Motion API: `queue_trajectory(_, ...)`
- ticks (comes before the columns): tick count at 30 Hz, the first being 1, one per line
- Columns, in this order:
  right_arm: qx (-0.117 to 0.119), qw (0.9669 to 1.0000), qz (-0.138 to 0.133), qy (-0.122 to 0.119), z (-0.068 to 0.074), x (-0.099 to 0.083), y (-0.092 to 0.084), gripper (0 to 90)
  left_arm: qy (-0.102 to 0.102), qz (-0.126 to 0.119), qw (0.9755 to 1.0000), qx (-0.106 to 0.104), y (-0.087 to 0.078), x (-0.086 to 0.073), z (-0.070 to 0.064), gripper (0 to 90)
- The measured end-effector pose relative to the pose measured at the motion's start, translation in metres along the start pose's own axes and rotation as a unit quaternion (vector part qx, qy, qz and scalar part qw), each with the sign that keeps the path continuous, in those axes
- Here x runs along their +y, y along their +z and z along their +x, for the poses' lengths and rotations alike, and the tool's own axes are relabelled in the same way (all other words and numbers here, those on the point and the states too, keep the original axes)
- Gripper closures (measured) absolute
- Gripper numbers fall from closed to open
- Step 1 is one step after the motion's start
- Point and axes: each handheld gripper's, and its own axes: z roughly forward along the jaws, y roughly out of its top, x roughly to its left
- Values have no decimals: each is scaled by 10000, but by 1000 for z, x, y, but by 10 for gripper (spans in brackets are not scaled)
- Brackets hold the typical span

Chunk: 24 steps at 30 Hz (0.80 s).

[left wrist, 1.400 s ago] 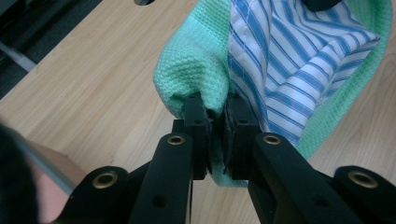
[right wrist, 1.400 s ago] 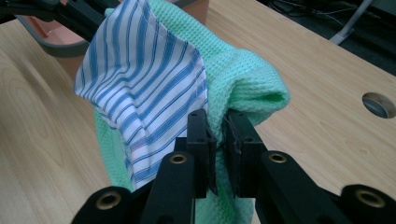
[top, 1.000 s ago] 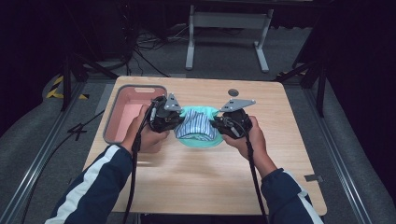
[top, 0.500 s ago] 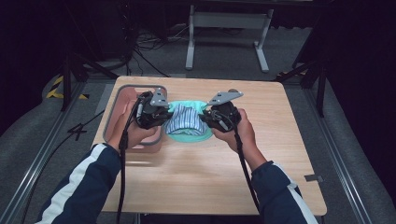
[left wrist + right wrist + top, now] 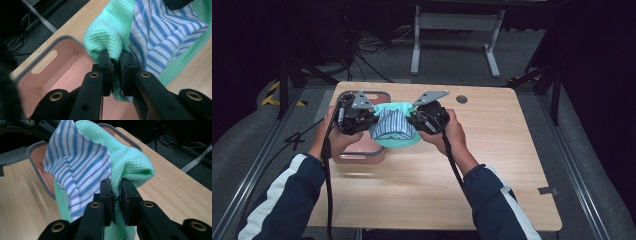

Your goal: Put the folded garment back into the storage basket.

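Holding a bundle of cloth between them, both grippers sit over the left half of the wooden table (image 5: 492, 175), seen from the high view. Left gripper (image 5: 371, 119) clamped on the left end of the bundle; right gripper (image 5: 412, 119) clamped on the right end. Bundle is lifted, hanging in a shallow sag between the two.

Bundle make-up: a mint-green knitted cloth (image 5: 394, 142) on the outside, a blue-and-white striped cloth (image 5: 391, 125) lying in its fold.

Left gripper view: jaws closed tight on a bunched edge of the green knit (image 5: 107, 37), fabric pinched between the pads. Striped cloth (image 5: 160, 37) just beside the pinch, to the right. Pink bin (image 5: 62, 75) with grey rim and a slot handle lies directly below and to the left of the jaws; its inside looks bare where visible.

Right gripper view: jaws closed on green knit (image 5: 130, 165) with the edge of the striped cloth (image 5: 77, 165) touching the left pad; cannot tell if the stripe is caught in the grip too. Pink bin (image 5: 37, 152) beyond the cloth, partly hidden by it.

High view: bundle hangs over the right edge of the pink bin (image 5: 362, 152), part over bin, part over bare table. Dark round hole (image 5: 462, 99) in the tabletop, well apart to the right
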Motion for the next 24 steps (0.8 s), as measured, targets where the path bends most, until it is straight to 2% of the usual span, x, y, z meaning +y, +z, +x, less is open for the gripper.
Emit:
queue_trajectory(12,156,9999,-44,-43,13,20,26,806,-204,117,9993,276,-15,-18,25,819)
queue_trajectory(24,296,9995,-51,-76,25,34,47,806,-288,199,9983,462,-25,-28,37,819)
